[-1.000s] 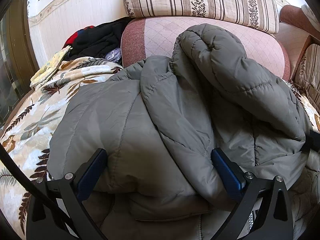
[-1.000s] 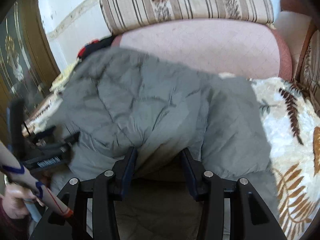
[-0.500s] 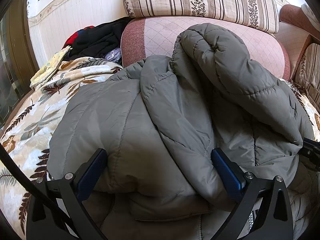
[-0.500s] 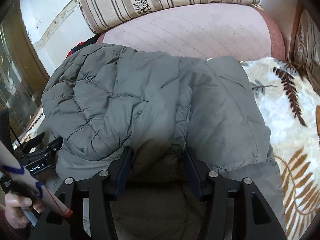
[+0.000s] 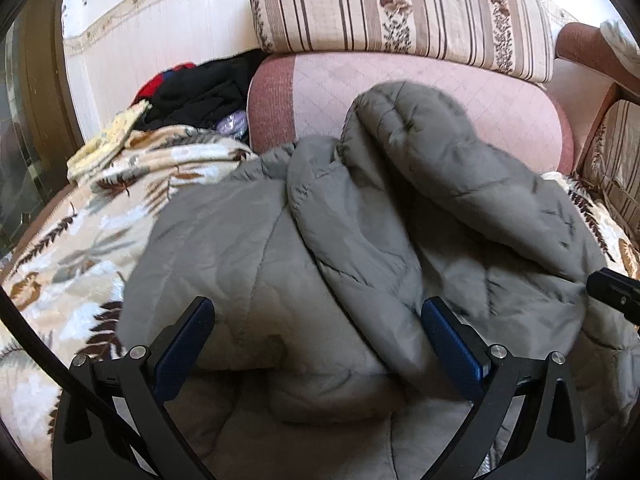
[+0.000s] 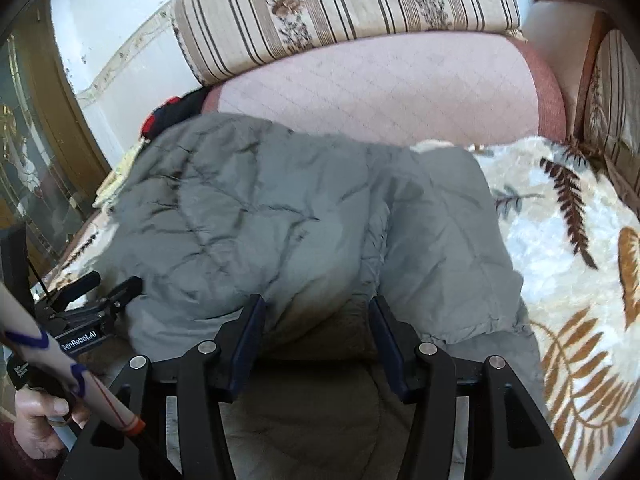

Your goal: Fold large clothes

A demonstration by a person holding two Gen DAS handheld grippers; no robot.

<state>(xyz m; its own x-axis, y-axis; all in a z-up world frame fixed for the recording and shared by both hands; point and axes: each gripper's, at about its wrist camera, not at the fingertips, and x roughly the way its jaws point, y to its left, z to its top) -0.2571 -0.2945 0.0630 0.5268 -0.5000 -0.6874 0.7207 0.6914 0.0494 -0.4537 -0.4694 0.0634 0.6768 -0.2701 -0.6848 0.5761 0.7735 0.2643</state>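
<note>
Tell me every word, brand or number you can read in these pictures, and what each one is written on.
"GenRobot.AI": white letters on the black body of the left claw, seen at the left edge of the right wrist view.
Small white print on the black handle below it: too small to read.
No print shows on the grey padded jacket, the leaf-pattern blanket or the striped cushion.

Jacket (image 5: 280,248) on blanket (image 5: 80,240); cushion (image 5: 400,92) behind jacket; clothes pile (image 5: 200,96) left of cushion.
</note>
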